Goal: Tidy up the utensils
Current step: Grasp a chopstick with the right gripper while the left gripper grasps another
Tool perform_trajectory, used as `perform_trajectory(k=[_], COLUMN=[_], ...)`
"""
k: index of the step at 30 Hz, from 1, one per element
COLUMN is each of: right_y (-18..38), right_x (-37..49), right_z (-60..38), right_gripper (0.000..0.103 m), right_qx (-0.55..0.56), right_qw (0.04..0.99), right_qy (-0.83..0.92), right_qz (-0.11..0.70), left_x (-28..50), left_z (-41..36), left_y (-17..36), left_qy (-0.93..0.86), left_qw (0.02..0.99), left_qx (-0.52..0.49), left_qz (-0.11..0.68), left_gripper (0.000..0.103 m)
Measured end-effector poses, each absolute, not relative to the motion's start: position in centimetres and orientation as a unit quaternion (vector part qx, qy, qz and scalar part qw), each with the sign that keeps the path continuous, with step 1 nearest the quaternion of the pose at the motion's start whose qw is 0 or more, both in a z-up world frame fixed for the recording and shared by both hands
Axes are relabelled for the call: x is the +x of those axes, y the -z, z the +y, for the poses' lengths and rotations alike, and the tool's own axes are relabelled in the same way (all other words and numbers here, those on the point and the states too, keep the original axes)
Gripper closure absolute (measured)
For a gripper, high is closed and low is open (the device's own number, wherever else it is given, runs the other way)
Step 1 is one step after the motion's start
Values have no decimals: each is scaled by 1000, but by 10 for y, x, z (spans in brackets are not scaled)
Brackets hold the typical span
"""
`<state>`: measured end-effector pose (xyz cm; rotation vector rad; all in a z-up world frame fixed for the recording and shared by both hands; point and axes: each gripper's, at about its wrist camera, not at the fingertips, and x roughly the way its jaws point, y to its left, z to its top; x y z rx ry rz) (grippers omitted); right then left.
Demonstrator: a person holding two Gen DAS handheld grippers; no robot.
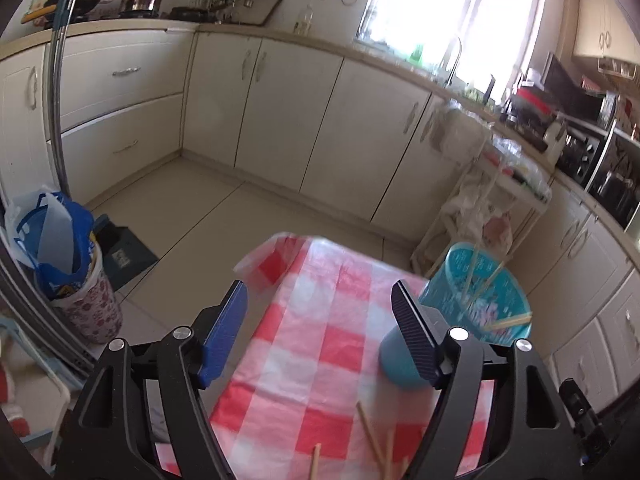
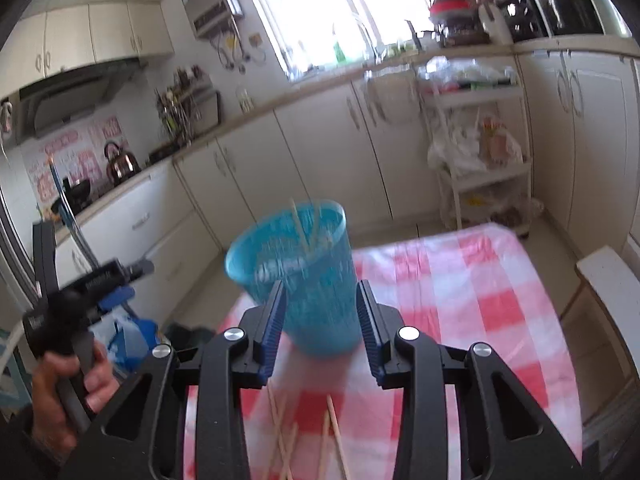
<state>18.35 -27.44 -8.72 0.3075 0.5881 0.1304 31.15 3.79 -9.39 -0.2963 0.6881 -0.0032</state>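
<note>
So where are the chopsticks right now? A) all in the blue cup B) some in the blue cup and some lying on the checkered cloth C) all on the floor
B: a few chopsticks stick out of the blue cup, and others lie loose on the red-and-white checkered cloth.

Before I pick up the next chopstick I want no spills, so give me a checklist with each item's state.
1. Cup upright on the table: ok, though blurred.
2. Chopsticks already in the cup: ok, a few stand inside.
3. Loose chopsticks left on the table: ok, several lie near the camera.
4. Right gripper open, jaws either side of the cup: ok; touching it, cannot tell.
5. Left gripper open and empty: ok.
6. Cup far enough from the table edge: cannot tell.
</note>
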Motion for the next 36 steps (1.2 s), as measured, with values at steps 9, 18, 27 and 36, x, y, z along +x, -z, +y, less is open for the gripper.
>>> perform_trajectory(k=[9, 18, 27, 36], right_y=[190, 207, 203, 200], right_x=[196, 190, 192, 206], right_z=[-237, -216, -248, -249], right_gripper=[67, 70, 93, 74], right_qx=[42, -25, 24, 35], right_qw=[877, 871, 868, 872], right_qy=[-65, -58, -18, -30], right_qz=[474, 487, 495, 488], left_x=[271, 255, 260, 270], left_z=[-12, -32, -49, -27], left_y=[177, 204, 215, 214], left_qy=[41, 35, 92, 91], left_qw=[872, 849, 839, 834], left_qx=[22, 87, 70, 4], left_qz=[487, 519, 531, 544], left_gripper=[32, 32, 88, 87])
